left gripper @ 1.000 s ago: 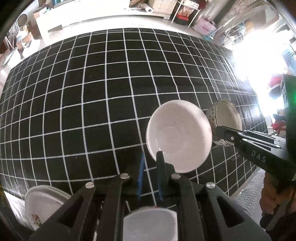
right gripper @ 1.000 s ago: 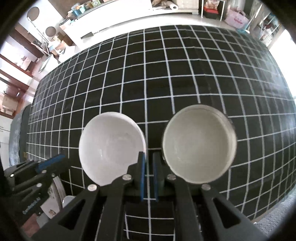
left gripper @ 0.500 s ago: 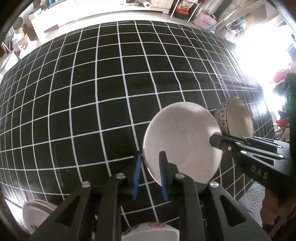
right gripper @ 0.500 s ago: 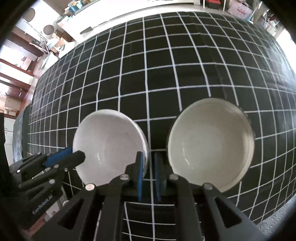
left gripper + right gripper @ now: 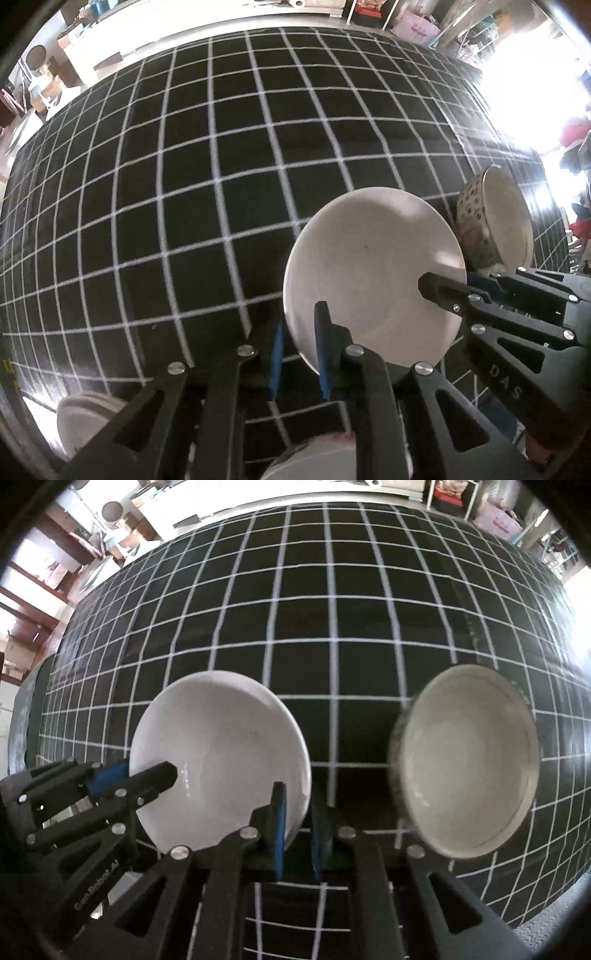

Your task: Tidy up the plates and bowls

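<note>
Obs: my left gripper [image 5: 300, 322] straddles the near-left rim of the white bowl [image 5: 369, 273], one pad inside and one outside. Jaws nearly together and closing on the rim. I read it as a pinch, though a sliver of dark shows beside the outer pad

My right gripper [image 5: 297, 797] sits astride the same bowl's right rim, jaws clenched narrow with the rim between the pads. Both grippers point steeply down

White bowl: upright on the black grid tablecloth [image 5: 184, 184]

Patterned bowl [image 5: 469, 760]: right of the white bowl, near it but apart, nothing inside, not gripped

White plate [image 5: 81, 421]: well to the near-left of the white bowl, at the cloth's edge. Cannot tell if it is one plate or a stack

Another white dish with a red mark [image 5: 317, 461]: nearer than the white bowl, mostly hidden under my left fingers

Progress, my judgement: early. No bowl is nested in another and the dishes are scattered. Left to do: lift the white bowl, nest the bowls, gather the plates
</note>
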`<state>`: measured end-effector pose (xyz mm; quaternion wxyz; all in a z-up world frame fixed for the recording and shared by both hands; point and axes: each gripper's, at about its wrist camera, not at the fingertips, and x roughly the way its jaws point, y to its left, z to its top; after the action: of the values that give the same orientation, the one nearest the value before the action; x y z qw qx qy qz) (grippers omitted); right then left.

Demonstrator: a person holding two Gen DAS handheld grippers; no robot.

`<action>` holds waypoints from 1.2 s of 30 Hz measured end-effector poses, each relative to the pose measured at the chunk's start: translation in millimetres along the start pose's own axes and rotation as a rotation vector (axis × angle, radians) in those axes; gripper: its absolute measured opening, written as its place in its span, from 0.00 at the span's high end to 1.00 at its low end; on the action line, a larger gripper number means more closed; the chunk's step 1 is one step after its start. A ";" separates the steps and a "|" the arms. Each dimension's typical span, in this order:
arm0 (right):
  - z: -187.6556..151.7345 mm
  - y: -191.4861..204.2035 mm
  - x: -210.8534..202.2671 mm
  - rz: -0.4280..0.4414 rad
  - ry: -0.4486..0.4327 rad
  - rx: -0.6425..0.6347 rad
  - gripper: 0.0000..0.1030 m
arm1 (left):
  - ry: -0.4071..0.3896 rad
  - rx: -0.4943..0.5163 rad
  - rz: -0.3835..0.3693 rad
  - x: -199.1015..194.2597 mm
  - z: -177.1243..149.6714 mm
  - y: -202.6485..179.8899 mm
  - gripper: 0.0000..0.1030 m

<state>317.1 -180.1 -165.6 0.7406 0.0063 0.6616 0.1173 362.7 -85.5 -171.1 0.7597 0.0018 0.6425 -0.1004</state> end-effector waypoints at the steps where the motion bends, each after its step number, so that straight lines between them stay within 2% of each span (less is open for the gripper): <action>1: -1.7 4.3 0.5 0.004 0.002 -0.006 0.85 | 0.002 -0.006 0.000 -1.3 -5.4 6.9 0.87; 10: -19.1 53.4 9.0 0.023 0.026 -0.061 0.85 | 0.014 -0.065 0.000 -8.2 -39.9 47.9 0.87; 14: -15.9 62.1 13.6 0.006 0.027 -0.065 0.85 | 0.001 -0.088 -0.008 -7.5 -51.7 66.5 0.87; 22: -7.0 77.1 13.7 -0.002 0.010 -0.023 0.85 | -0.016 -0.108 -0.017 -11.8 -46.8 59.6 0.87; 29: -4.1 91.6 -17.5 -0.003 -0.040 -0.024 0.85 | -0.087 -0.112 -0.015 -59.5 -50.2 56.0 0.87; 36: -33.0 106.0 -61.9 -0.014 -0.099 -0.050 0.85 | -0.158 -0.103 -0.011 -104.7 -81.7 44.9 0.87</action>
<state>261.2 -93.1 -91.7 0.7732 -0.0113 0.6210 0.1282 273.9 -15.0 -88.7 0.8065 -0.0484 0.5849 -0.0712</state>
